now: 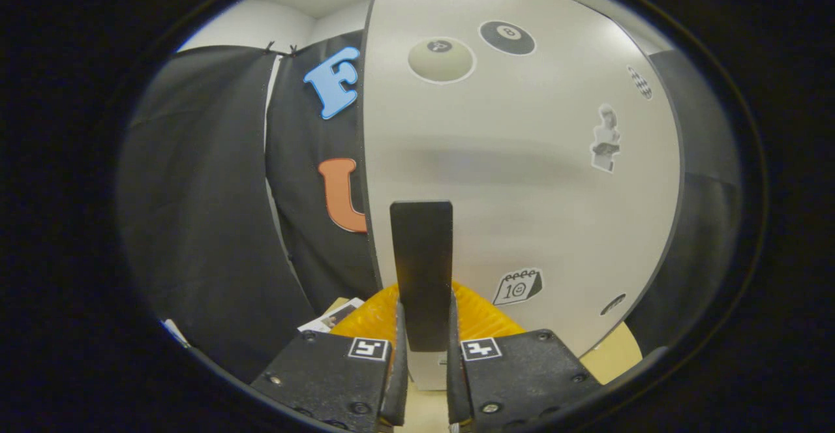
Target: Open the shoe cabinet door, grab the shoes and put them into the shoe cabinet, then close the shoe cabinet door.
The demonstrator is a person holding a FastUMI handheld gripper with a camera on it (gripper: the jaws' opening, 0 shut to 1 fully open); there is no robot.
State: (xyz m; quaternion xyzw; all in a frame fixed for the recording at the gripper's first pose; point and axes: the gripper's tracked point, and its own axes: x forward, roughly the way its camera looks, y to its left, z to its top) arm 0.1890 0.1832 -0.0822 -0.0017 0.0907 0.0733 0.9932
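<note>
The tool [424, 348] is clamped on the dark handle [421, 257] of the white cabinet door [522, 159], apparently at the opening step, shoes not yet stowed

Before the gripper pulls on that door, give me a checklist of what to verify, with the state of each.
1. Handle sits between the fingers: ok.
2. Gripper shut on the handle: ok, both fingers look pressed against its sides.
3. Handle centred in the grip: ok, it runs straight up from the gap.
4. Cabinet door open or shut: cannot tell.
5. Swing path free: cannot tell; a yellow thing lies low behind the handle.
6. Shoes ready to grab: cannot tell.
</note>
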